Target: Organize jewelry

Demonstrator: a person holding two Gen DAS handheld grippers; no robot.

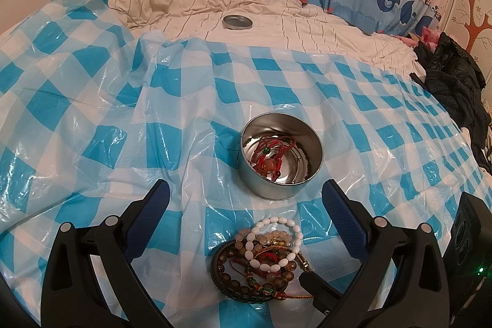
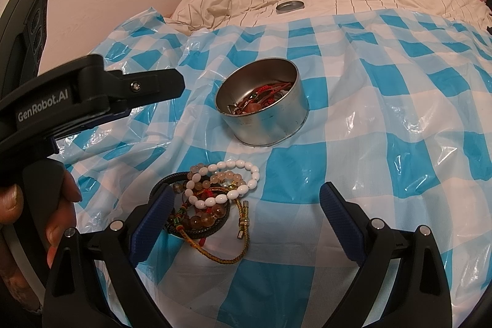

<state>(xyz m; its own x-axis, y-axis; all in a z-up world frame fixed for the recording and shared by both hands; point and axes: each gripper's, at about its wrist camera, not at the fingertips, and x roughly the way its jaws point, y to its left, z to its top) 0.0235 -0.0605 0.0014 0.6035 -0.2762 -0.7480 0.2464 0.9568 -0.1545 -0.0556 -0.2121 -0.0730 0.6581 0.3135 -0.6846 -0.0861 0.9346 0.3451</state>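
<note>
While claws point(image 1: 246, 202) gape, bracelets point(image 1: 264, 257) apparently untouched.

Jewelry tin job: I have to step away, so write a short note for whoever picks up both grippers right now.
Left gripper: open, empty, jaws spread either side of the bracelet pile.
Right gripper: open, empty, its left finger at the pile's edge.
Round metal tin: upright on the checked plastic sheet, just beyond the pile, lid off. The lid lies far back on the striped bedding.
Done: some red cord pieces are already in the tin.
Left: the white bead bracelet, amber bead strands, dark braided band and gold cord are all outside; then probably fetch the lid.
</note>
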